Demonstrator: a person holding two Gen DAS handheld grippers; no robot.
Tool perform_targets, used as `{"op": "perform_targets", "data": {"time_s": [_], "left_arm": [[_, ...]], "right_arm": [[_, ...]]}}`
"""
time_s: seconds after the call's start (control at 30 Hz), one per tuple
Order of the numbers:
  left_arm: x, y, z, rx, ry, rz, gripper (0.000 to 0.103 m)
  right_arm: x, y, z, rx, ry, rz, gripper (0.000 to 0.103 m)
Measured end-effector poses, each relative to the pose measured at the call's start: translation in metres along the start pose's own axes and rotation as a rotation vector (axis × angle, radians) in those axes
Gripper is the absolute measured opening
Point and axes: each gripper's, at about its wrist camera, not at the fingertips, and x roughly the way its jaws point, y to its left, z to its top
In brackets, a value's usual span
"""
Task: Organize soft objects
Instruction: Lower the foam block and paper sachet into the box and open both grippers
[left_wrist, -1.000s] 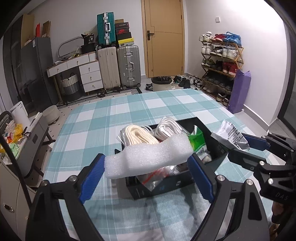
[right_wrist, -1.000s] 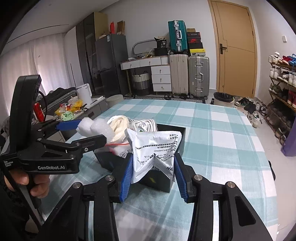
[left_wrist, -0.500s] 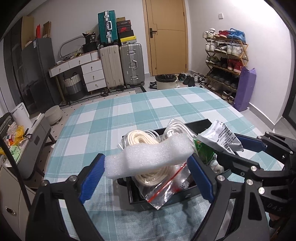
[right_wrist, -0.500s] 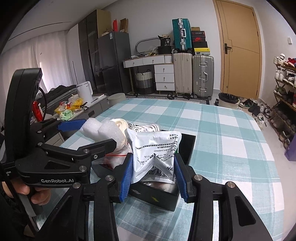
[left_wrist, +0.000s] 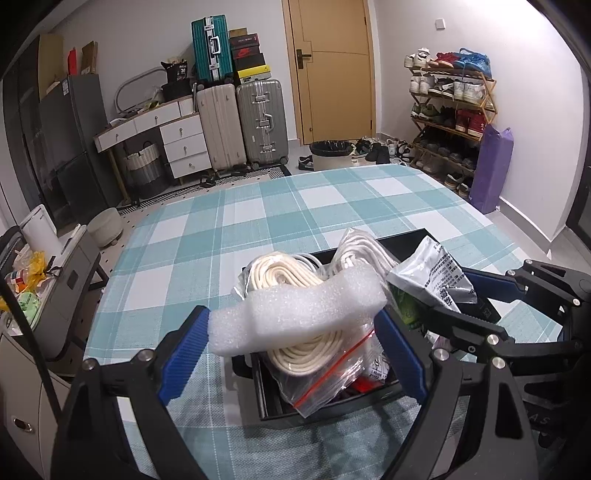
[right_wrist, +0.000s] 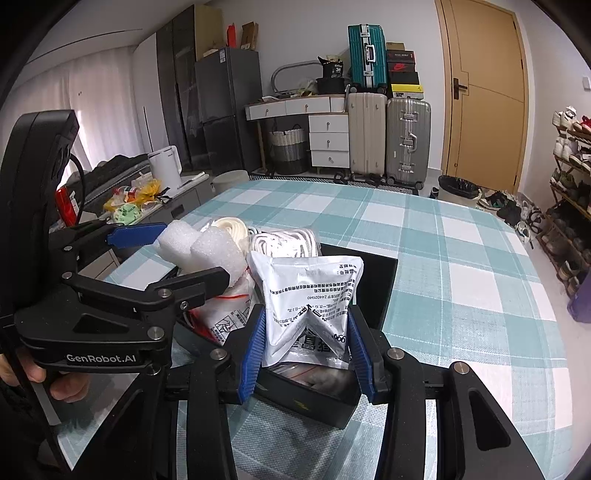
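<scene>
The left gripper (left_wrist: 291, 343) clamps a white foam strip (left_wrist: 295, 317) end to end between its blue pads, the jaws standing wide because the strip is long; the strip lies crosswise, tilted a little with its end at three o'clock higher. It hangs just above a black box (left_wrist: 266, 391) that sits on a table with a teal-and-white checked cloth (left_wrist: 258, 218). In that box, directly under the foam, lies a clear zip bag with a red seal line holding a coil of cream rope (left_wrist: 306, 354), and toward twelve o'clock from it a second bag of thinner white cord (left_wrist: 362, 247). The right gripper (right_wrist: 304, 354) is closed on a silver foil pouch (right_wrist: 306, 295) printed with black text, its pads pinching the pouch's lower part so the middle creases inward; the pouch stands upright over the near end of the box, at about three o'clock from the foam in the left wrist view. In the right wrist view the foam appears at ten o'clock from the pouch, touching or nearly touching it; I cannot tell which. A hand (right_wrist: 55, 384) shows at the left gripper's handle, at eight o'clock in that view. Beyond the table, toward twelve o'clock, stand suitcases (left_wrist: 240, 122) and a wooden door (left_wrist: 332, 66), with a shoe rack (left_wrist: 450, 110) at two o'clock.
</scene>
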Motion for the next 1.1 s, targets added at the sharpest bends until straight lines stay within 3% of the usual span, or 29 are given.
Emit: {"op": "perform_targets", "data": {"time_s": [0.23, 0.33, 0.5, 0.7, 1.1], "left_arm": [[0.002, 0.001, 0.000, -0.013, 0.001, -0.011, 0.091], [0.002, 0.002, 0.001, -0.024, 0.004, -0.019, 0.091], [-0.001, 0.003, 0.000, -0.026, 0.006, -0.021, 0.091], [-0.013, 0.002, -0.004, -0.020, -0.035, -0.038, 0.099], [-0.045, 0.006, -0.024, -0.053, -0.102, -0.054, 0.103]], "right_arm": [[-0.001, -0.002, -0.001, -0.005, -0.016, -0.008, 0.045], [-0.004, -0.001, -0.001, -0.010, -0.020, -0.001, 0.054], [-0.016, 0.005, -0.004, -0.067, -0.054, -0.027, 0.084], [-0.026, 0.006, -0.009, -0.081, -0.061, -0.042, 0.100], [-0.050, 0.003, -0.022, -0.038, -0.124, -0.055, 0.102]]}}
